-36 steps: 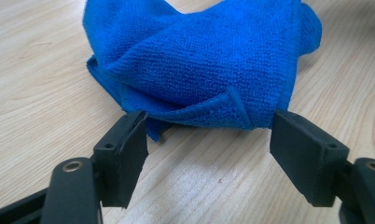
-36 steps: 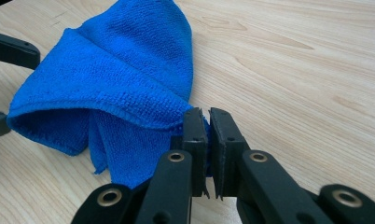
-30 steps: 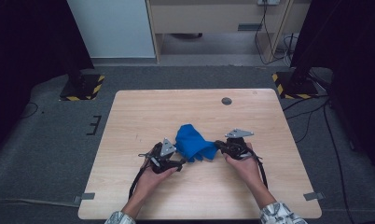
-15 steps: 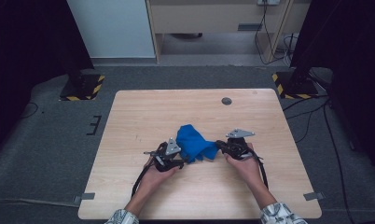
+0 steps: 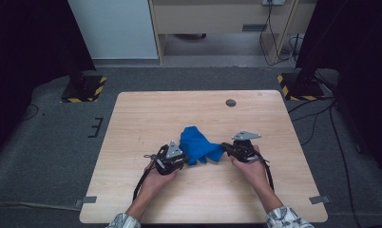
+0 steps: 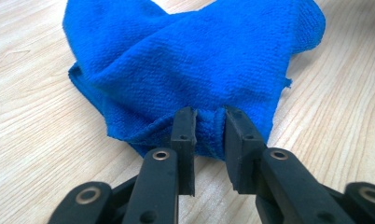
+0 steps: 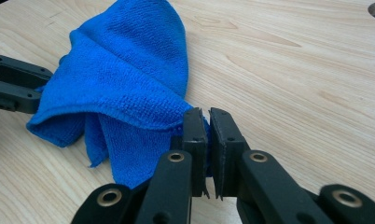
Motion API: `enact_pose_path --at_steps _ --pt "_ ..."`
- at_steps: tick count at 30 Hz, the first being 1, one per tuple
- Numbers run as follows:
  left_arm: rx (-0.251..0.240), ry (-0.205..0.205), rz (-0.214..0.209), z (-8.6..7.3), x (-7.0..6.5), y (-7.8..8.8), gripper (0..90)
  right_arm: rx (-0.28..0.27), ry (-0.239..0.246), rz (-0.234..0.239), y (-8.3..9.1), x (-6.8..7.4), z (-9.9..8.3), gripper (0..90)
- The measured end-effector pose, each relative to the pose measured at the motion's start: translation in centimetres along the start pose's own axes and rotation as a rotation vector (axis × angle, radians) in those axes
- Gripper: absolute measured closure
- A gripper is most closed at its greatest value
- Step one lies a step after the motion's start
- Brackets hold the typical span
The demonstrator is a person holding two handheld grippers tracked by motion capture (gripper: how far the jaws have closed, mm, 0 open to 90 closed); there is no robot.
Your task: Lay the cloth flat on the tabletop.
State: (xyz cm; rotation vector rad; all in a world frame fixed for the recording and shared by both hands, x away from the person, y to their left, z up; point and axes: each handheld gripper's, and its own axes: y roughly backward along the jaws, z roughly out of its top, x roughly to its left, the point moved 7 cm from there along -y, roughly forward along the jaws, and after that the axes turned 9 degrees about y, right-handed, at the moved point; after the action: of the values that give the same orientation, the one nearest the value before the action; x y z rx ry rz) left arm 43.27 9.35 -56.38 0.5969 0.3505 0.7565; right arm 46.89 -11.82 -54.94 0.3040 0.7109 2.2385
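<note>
A crumpled blue cloth [image 5: 197, 145] lies heaped on the wooden table [image 5: 179, 109] between my two grippers. My left gripper [image 5: 183, 159] holds the cloth's left edge. In the left gripper view its jaws [image 6: 210, 126] have just been closing and now pinch a bunched fold of the cloth [image 6: 195, 56] between the pads. My right gripper [image 5: 223, 148] is at the cloth's right side. In the right gripper view it [image 7: 208, 123] is shut on a corner of the cloth [image 7: 125, 79], with the left gripper's jaws [image 7: 13, 84] at the far side.
A small round grommet [image 5: 231, 102] sits in the table near its far edge. Bare wood lies all round the cloth. Dark stands with yellow-black striped bases [image 5: 82, 90] are on the floor beyond the far corners.
The left gripper's jaws have drawn together onto the cloth's left edge. Both hands and the cloth have stayed where they were.
</note>
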Motion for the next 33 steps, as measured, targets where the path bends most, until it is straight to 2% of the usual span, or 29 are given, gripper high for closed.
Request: enact_pose_path --at_steps 11,26,33 --pt "-0.015 0.024 0.017 0.1 0.6 0.6 83.6 0.003 0.002 -0.008 0.2 -0.4 -0.1 86.0" --pt "-0.069 0.08 0.051 0.4 2.2 1.8 85.6 -0.002 -0.015 -0.03 0.9 -1.5 -0.2 86.2" --pt "-0.106 0.107 0.089 0.7 3.2 2.6 85.9 0.007 -0.014 -0.048 1.0 -2.0 -0.4 86.2"
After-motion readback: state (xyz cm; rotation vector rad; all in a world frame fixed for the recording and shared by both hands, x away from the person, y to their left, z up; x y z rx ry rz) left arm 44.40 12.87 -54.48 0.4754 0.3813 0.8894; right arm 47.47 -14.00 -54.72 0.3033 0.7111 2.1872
